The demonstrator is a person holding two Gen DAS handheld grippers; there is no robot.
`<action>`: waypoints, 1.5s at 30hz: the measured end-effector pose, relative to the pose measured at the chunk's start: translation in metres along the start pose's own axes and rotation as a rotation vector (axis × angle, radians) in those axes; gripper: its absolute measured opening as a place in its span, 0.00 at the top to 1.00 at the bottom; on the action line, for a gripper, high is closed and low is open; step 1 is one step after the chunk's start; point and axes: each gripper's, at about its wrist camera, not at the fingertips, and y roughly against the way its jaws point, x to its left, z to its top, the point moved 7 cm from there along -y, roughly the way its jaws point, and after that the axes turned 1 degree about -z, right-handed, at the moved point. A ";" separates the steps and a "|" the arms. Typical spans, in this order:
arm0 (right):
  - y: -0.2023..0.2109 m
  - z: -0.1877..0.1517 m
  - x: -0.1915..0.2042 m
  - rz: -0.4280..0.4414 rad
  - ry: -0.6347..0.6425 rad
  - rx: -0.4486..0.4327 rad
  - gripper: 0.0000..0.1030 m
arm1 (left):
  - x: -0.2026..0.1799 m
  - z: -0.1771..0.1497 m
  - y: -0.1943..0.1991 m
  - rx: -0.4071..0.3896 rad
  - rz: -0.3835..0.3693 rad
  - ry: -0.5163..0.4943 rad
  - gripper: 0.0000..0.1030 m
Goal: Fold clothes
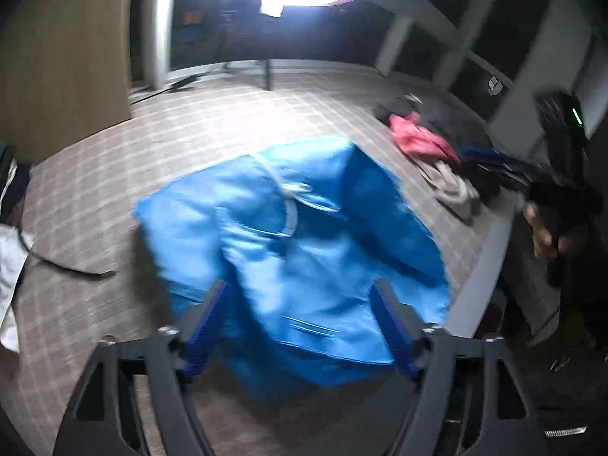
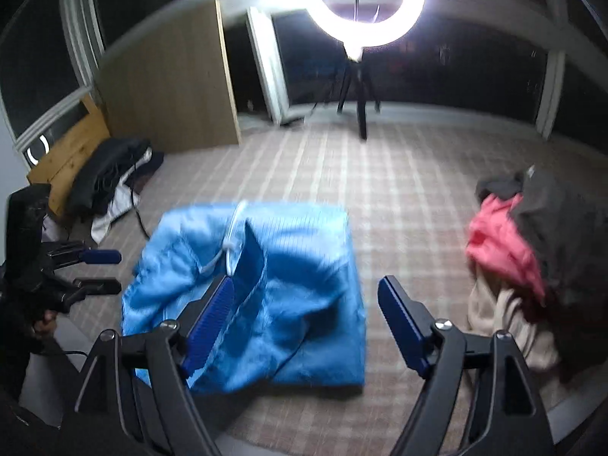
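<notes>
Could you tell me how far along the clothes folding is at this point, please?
Done: the blue garment lies on the checked surface, folded over into a rough block.
In hand: nothing. The left gripper and right gripper are both open above it, with no cloth between the fingers.
Left: the loose pile of pink, grey and beige clothes at the right is unfolded; what the dark heap at the left is, I cannot tell.

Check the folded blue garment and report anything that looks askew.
The blue garment lies folded but rumpled: its near-left side is bunched and creased, and a white drawstring trails loose across the top. Nothing looks damaged.
</notes>
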 end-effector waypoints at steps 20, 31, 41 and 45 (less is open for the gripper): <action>-0.091 -0.073 0.038 0.189 0.105 0.633 0.57 | -0.068 -0.041 -0.060 0.390 0.142 -0.398 0.31; -0.089 -0.118 0.048 0.256 -0.002 0.737 0.57 | -0.067 -0.045 -0.050 0.391 0.115 -0.391 0.31; -0.058 -0.086 0.041 0.583 -0.276 0.457 0.95 | -0.070 -0.031 -0.047 0.369 0.054 -0.433 0.31; -0.055 -0.066 0.029 0.693 -0.434 0.361 0.96 | -0.067 -0.022 -0.053 0.366 0.026 -0.414 0.31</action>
